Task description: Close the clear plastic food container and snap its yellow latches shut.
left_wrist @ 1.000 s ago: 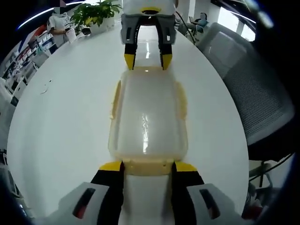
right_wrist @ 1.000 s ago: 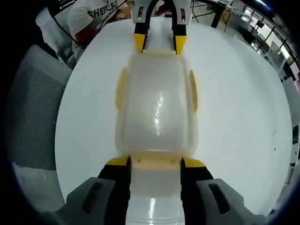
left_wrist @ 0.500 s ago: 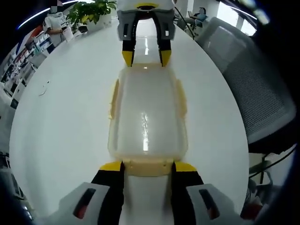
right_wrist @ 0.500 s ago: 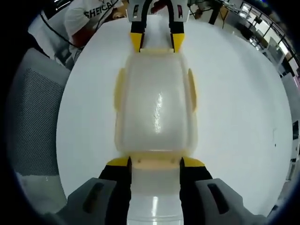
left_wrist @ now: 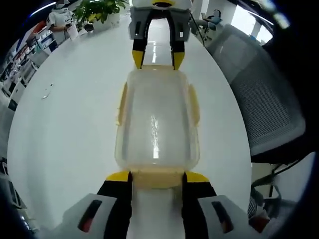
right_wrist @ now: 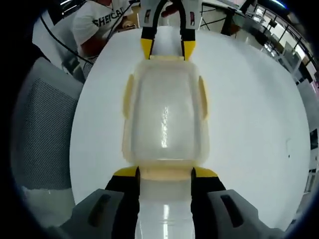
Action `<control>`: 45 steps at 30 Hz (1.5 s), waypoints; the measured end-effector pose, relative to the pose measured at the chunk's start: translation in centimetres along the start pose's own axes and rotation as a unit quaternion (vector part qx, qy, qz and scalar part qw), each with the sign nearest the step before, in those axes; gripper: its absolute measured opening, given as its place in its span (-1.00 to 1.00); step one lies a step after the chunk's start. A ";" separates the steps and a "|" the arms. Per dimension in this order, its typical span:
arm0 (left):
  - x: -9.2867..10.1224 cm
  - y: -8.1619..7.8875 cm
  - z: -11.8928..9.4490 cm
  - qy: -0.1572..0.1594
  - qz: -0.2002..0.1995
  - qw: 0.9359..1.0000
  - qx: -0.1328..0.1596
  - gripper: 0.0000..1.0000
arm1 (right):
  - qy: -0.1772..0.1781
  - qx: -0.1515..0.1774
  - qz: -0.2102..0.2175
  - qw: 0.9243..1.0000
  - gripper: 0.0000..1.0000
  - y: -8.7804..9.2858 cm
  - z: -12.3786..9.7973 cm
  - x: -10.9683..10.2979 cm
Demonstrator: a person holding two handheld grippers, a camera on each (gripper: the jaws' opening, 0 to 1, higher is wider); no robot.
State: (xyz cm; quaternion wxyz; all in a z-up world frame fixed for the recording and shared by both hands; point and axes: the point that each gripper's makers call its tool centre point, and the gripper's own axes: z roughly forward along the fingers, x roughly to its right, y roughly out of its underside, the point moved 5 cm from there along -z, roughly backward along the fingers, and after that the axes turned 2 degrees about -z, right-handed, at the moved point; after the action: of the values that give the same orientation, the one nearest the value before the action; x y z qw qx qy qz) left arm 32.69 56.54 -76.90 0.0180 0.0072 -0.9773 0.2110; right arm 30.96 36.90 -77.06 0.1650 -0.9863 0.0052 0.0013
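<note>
Now two tools [left_wrist: 157,176] [right_wrist: 165,172] flank one container [left_wrist: 157,124]

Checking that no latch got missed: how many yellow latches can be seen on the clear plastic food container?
4. On the clear plastic food container: one on each long side, one at the near end between the left gripper's jaws, one at the far end by the right gripper.

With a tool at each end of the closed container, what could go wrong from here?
1. Both tools, left and right, straddle the end latches of the container from opposite ends; uneven pushing could slide it across the smooth table.
2. The side latches look flared out; they may stay unsnapped if only the ends get pressed.
</note>
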 end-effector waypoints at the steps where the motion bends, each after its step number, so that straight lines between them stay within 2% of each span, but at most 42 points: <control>1: 0.0 -0.3 -0.3 -0.006 0.003 1.000 0.004 -0.33 | 0.001 0.001 0.001 1.000 -0.27 0.1 -0.3 0.1; 5: 0.1 -0.8 -1.1 -0.009 0.002 1.000 0.010 -0.33 | -0.006 0.007 0.006 1.000 -0.27 0.1 -1.2 -0.1; 12: 0.3 -1.4 -1.9 -0.012 0.004 1.000 0.005 -0.33 | 0.003 0.014 -0.001 1.000 -0.27 -0.2 -2.4 -0.2; 20: 0.3 -2.1 -3.0 -0.021 -0.002 1.000 0.013 -0.33 | 0.004 0.018 -0.010 1.000 -0.27 -0.3 -3.6 0.2; 29: 0.1 -2.8 -3.1 -0.028 -0.003 1.000 0.010 -0.33 | 0.005 0.017 -0.011 1.000 -0.26 0.2 -3.8 0.4; 45: -0.5 -6.2 -2.5 -0.032 0.002 0.999 0.008 -0.33 | 0.005 0.022 -0.003 1.000 -0.27 3.2 -5.4 0.9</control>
State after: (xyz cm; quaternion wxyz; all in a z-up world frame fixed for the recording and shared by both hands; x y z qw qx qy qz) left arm 33.37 51.93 -72.09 -0.0134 0.0118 -0.9756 0.2186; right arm 31.83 32.07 -73.01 0.1861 -0.9825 0.0035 -0.0042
